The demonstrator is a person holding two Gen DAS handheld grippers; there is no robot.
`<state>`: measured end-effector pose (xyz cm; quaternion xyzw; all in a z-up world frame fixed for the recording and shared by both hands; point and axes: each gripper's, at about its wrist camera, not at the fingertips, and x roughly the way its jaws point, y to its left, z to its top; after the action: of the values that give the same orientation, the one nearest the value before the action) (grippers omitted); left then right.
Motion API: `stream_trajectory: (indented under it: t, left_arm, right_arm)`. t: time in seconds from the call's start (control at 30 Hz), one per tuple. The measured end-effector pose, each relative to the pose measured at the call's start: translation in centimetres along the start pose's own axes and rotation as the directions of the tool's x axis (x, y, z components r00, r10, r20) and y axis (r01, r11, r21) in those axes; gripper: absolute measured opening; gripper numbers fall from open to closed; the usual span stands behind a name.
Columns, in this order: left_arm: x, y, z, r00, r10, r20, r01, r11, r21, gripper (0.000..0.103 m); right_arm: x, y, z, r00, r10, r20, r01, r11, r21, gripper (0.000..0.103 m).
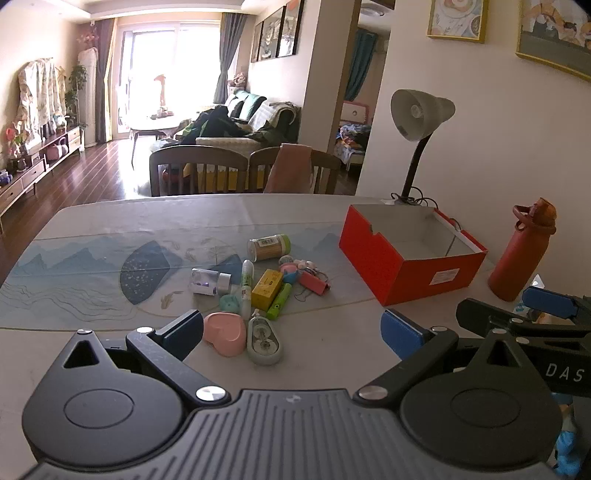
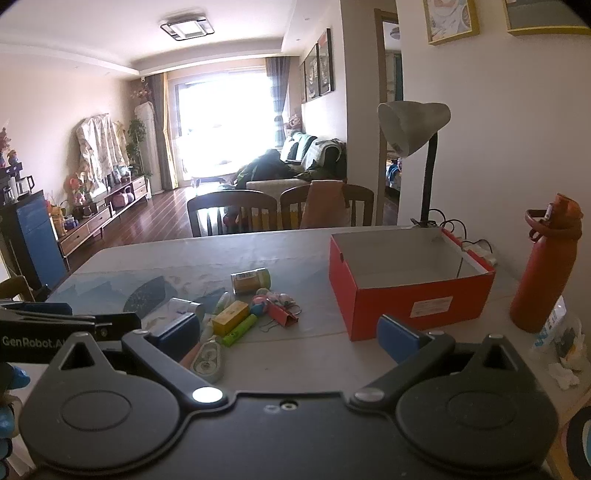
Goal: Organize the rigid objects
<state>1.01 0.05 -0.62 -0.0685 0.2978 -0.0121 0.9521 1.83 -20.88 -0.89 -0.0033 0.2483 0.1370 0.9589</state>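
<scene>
Left wrist view: both hand-held grippers, left (image 1: 291,330) and right (image 2: 288,334), gape empty; the red shoebox (image 1: 410,254) at two o'clock holds nothing, the clutter (image 1: 255,288) unsorted on the bench (image 1: 332,347).

Left gripper (image 1: 291,332), jaws wide apart and empty, above a table (image 1: 92,332). Ahead: small clutter including a pink heart-shaped case (image 1: 224,331) and yellow box (image 1: 266,288). Right: open red box (image 1: 410,254), red bottle (image 1: 521,254).

We see grey desk lamp (image 1: 419,114) behind table (image 1: 110,221), red water bottle (image 1: 521,251) upright near wall, two wooden chairs (image 1: 199,170) opposite, sofa (image 1: 258,118) beyond, framed pictures (image 1: 456,18) on wall.
</scene>
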Motion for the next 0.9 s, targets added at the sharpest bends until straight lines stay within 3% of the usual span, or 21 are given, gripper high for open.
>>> stream_trajectory:
  t: [0.43, 0.7, 0.9]
  left_arm:
    - [4.9, -0.2, 1.4, 0.998, 0.031, -0.047, -0.032, 0.999, -0.040, 0.103]
    - [9.4, 1.3, 2.0, 0.991, 0.103, -0.091, -0.110, 0.990, -0.084, 0.103]
    - [13.6, 3.8, 1.0, 0.975, 0.150, -0.166, -0.175, 0.974, -0.145, 0.102]
  right_arm:
    - [5.8, -2.1, 1.7, 0.991, 0.121, -0.057, -0.126, 0.989, -0.082, 0.102]
    - [11.3, -3.5, 2.0, 0.967, 0.197, -0.164, -0.215, 0.971, -0.103, 0.097]
    - [15.1, -3.1, 1.1, 0.943, 0.233, -0.238, -0.272, 0.951, -0.148, 0.094]
